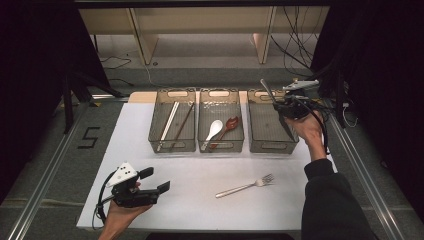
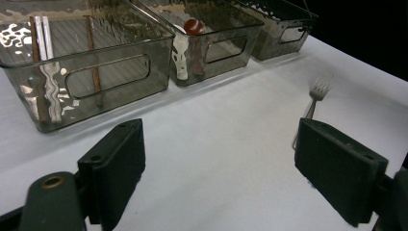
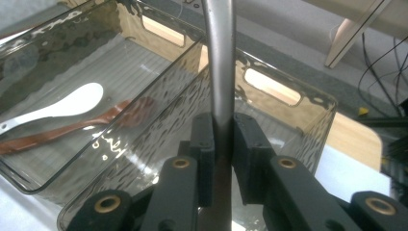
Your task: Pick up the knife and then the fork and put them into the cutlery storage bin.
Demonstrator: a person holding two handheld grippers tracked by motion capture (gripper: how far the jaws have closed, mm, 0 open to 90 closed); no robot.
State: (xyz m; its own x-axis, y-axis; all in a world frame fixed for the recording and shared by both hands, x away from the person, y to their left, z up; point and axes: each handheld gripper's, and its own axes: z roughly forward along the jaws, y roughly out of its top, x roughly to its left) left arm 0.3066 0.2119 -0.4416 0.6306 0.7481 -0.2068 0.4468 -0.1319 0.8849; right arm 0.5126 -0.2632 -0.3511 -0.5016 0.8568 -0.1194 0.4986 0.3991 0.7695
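Note:
My right gripper (image 1: pixel 286 108) hangs over the right-hand bin (image 1: pixel 272 147), shut on the grey metal handle of a utensil (image 1: pixel 266 90). The handle (image 3: pixel 219 57) sticks up between the pads of the right gripper (image 3: pixel 222 139); the utensil's working end is hidden. A silver fork (image 1: pixel 245 186) lies on the white table sheet, front centre. Near the front left edge, my left gripper (image 1: pixel 156 180) rests in a hand, open and with nothing between its jaws. In the left gripper view, that left gripper (image 2: pixel 223 163) faces the bins with the fork (image 2: pixel 315 96) off to its right.
Three smoky clear bins stand in a row at the back. The left bin (image 1: pixel 171 146) holds chopsticks (image 1: pixel 168 125). The middle bin (image 1: pixel 221 147) holds a white spoon (image 1: pixel 215 129) and a red-brown spoon (image 1: pixel 227 126). Cables trail behind the table.

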